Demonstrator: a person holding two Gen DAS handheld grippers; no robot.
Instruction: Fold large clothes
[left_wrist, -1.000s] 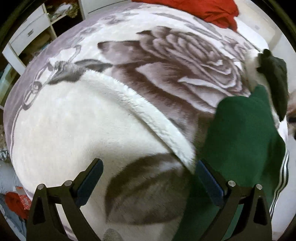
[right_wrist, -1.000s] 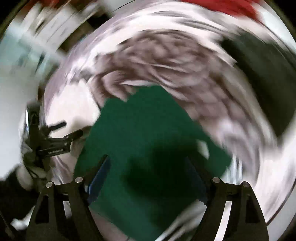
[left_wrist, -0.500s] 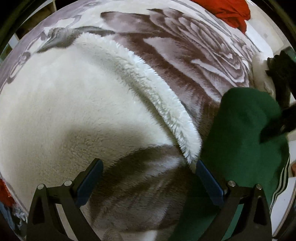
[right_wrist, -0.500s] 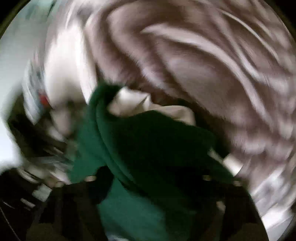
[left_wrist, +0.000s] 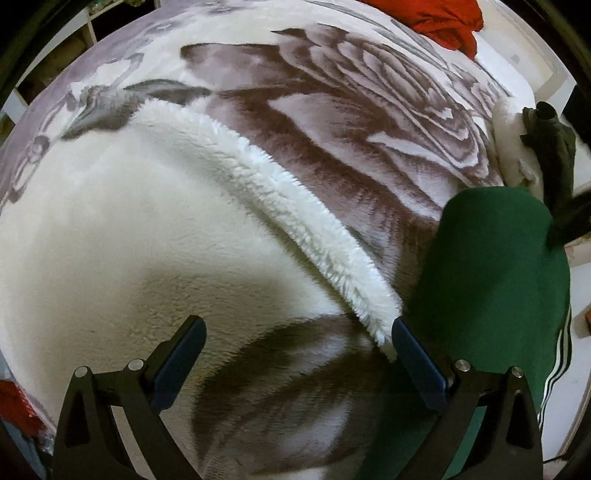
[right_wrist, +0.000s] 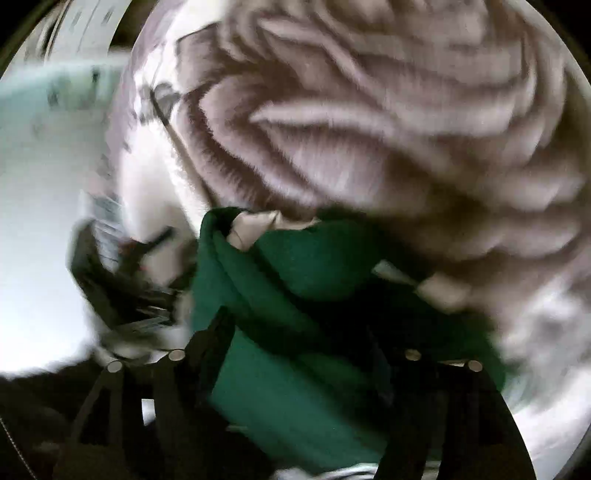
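At four o'clock of the spread, empty left claw (left_wrist: 295, 354), the green garment (left_wrist: 495, 280) wanted pinning; the right claw's (right_wrist: 295, 354) grip was unreadable.

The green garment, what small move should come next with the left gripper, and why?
Probably shift the left gripper right onto the green garment and close. Its fingers are spread wide over the fleece blanket, holding nothing, and the garment's near edge lies beside the right-side finger.
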